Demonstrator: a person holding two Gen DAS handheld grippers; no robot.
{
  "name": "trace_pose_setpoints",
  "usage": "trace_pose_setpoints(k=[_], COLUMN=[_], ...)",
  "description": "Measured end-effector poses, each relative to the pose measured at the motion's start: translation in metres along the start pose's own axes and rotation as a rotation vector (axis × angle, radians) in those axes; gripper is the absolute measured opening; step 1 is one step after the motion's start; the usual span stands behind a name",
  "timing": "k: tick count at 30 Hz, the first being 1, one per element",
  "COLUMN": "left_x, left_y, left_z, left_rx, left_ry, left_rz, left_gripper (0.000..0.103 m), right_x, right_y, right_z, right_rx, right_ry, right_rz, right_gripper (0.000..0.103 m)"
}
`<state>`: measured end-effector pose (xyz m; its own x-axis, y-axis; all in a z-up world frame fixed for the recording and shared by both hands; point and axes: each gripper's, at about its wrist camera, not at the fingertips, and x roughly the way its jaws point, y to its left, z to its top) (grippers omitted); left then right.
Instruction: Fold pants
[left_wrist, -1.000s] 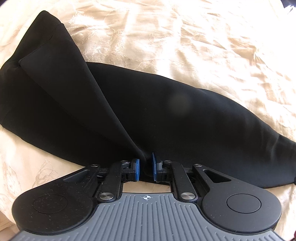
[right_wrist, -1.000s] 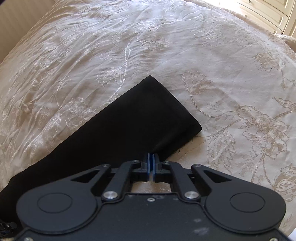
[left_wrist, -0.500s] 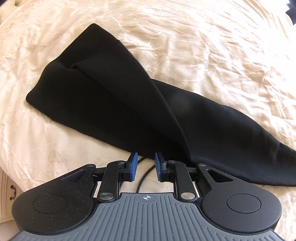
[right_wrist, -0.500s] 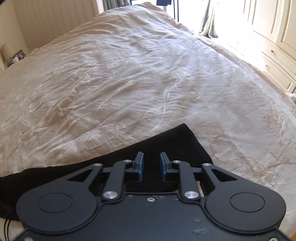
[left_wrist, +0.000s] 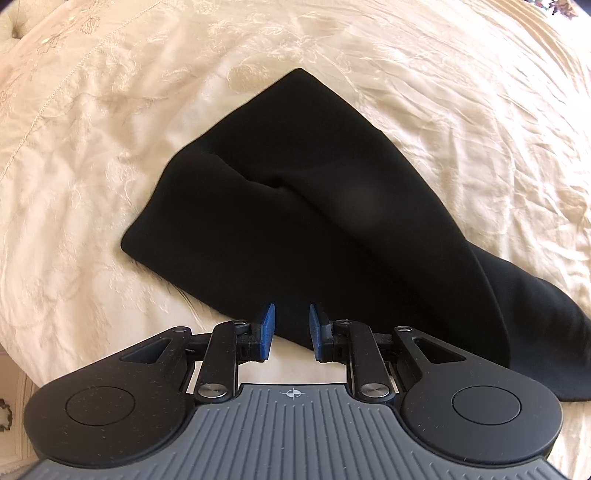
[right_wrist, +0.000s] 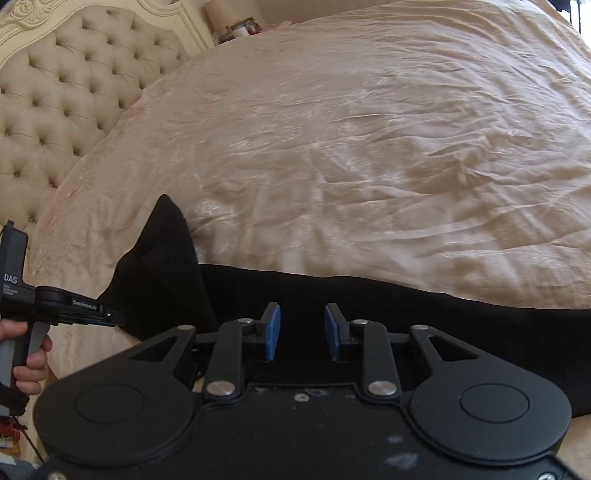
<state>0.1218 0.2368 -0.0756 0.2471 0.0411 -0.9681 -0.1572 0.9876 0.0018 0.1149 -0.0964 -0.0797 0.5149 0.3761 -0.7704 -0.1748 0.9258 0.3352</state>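
Black pants (left_wrist: 314, 221) lie on a cream bedspread, folded lengthwise with one end doubled over. In the left wrist view my left gripper (left_wrist: 291, 325) is open and empty, just above the pants' near edge. In the right wrist view the pants (right_wrist: 406, 317) run as a long black band across the bed. My right gripper (right_wrist: 302, 328) is open and empty over that band. The left gripper (right_wrist: 110, 319) also shows at the far left of the right wrist view, at the pants' folded end.
The cream embroidered bedspread (right_wrist: 369, 147) spreads wide beyond the pants. A tufted headboard (right_wrist: 74, 92) stands at the upper left. The bed's edge (left_wrist: 14, 387) and a white cabinet side show at the lower left of the left wrist view.
Both grippers opened and let go of the pants, then drew back. The right gripper swung left, bringing the headboard into view. The pants now lie flat on the bed.
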Motion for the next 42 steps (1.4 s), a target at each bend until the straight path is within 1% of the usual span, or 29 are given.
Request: trace_pose_setpoints(k=[2, 4, 7, 10, 12, 15, 17, 22, 24, 25, 26, 27, 28, 29, 30, 31, 33, 36, 39, 41, 42], left_x=[0.009, 0.017, 0.029, 0.040, 0.052, 0.075, 0.088, 0.095, 0.094, 0.093, 0.092, 0.090, 0.084, 0.078, 0.072, 0.064, 0.054, 0.052, 0.063, 0.077, 0.085], left_y=[0.017, 0.032, 0.051, 0.062, 0.069, 0.074, 0.078, 0.082, 0.084, 0.085, 0.087, 0.089, 0.093, 0.096, 0.099, 0.102, 0.101, 0.090, 0.079, 0.077, 0.079], left_z=[0.016, 0.031, 0.052, 0.067, 0.075, 0.077, 0.075, 0.067, 0.066, 0.066, 0.067, 0.067, 0.070, 0.071, 0.073, 0.076, 0.084, 0.093, 0.098, 0.099, 0.099], left_rx=[0.011, 0.026, 0.048, 0.061, 0.076, 0.097, 0.111, 0.153, 0.154, 0.152, 0.149, 0.141, 0.119, 0.099, 0.082, 0.071, 0.068, 0.072, 0.076, 0.055, 0.036], left_ry=[0.003, 0.006, 0.010, 0.021, 0.044, 0.114, 0.157, 0.153, 0.155, 0.157, 0.160, 0.161, 0.158, 0.150, 0.138, 0.119, 0.083, 0.051, 0.055, 0.078, 0.093], left_rz=[-0.007, -0.015, -0.014, -0.030, -0.038, -0.027, -0.034, -0.073, -0.085, -0.093, -0.103, -0.114, -0.134, -0.159, -0.187, -0.215, -0.245, -0.293, -0.308, -0.284, -0.277], left_gripper=[0.020, 0.020, 0.020, 0.020, 0.020, 0.020, 0.020, 0.020, 0.020, 0.020, 0.020, 0.020, 0.020, 0.020, 0.020, 0.021, 0.021, 0.021, 0.021, 0.021, 0.024], right_x=[0.024, 0.048, 0.085, 0.119, 0.138, 0.168, 0.182, 0.222, 0.235, 0.241, 0.245, 0.243, 0.239, 0.234, 0.228, 0.216, 0.193, 0.163, 0.151, 0.147, 0.147], right_y=[0.029, 0.054, 0.089, 0.114, 0.125, 0.135, 0.139, 0.146, 0.147, 0.147, 0.150, 0.153, 0.156, 0.160, 0.162, 0.166, 0.174, 0.191, 0.208, 0.221, 0.227], right_z=[0.011, 0.023, 0.042, 0.060, 0.072, 0.089, 0.095, 0.109, 0.111, 0.109, 0.108, 0.106, 0.105, 0.105, 0.107, 0.111, 0.119, 0.124, 0.118, 0.105, 0.096], right_rx=[-0.011, -0.022, -0.040, -0.048, -0.047, -0.039, -0.043, -0.079, -0.076, -0.068, -0.066, -0.074, -0.087, -0.096, -0.097, -0.097, -0.107, -0.157, -0.176, -0.228, -0.251], right_ry=[0.037, 0.058, 0.081, 0.092, 0.103, 0.123, 0.135, 0.204, 0.257, 0.286, 0.294, 0.279, 0.251, 0.237, 0.224, 0.187, 0.116, 0.029, 0.019, 0.024, 0.037], right_rz=[0.049, 0.075, 0.091, 0.095, 0.090, 0.078, 0.068, 0.040, 0.056, 0.078, 0.092, 0.105, 0.120, 0.119, 0.119, 0.115, 0.133, 0.143, 0.167, 0.162, 0.161], right_gripper=[0.030, 0.031, 0.032, 0.033, 0.033, 0.034, 0.034, 0.036, 0.038, 0.038, 0.038, 0.034, 0.024, 0.011, 0.008, 0.008, 0.007, 0.007, 0.007, 0.007, 0.007])
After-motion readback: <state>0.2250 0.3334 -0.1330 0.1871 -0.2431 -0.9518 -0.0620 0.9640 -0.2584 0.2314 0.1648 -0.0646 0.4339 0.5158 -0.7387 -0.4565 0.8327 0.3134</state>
